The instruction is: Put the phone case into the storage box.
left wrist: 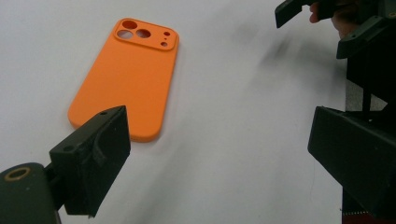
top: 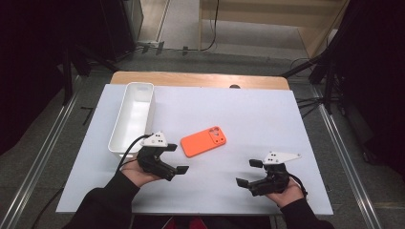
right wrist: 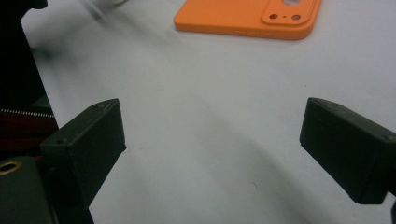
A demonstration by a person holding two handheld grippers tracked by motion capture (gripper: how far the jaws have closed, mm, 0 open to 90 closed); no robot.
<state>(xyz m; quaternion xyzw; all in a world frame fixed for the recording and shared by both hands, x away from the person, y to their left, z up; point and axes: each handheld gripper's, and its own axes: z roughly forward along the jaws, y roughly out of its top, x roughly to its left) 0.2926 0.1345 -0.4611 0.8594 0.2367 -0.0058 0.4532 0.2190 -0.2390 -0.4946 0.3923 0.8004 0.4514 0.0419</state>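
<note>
An orange phone case lies flat near the middle of the white table, camera cut-outs toward the right. My left gripper is held just left of and nearer than the case, open, nothing between its jaws. In the left gripper view the case lies just past the left jaw, and the gripper gapes wide. My right gripper hovers open at the front right, apart from the case. In the right gripper view it spans bare table, with the case far ahead.
A long white bin stands empty at the left, just beyond the left hand. The table's wooden far edge shows behind the white sheet. Dark stands and cables ring the table on the floor.
</note>
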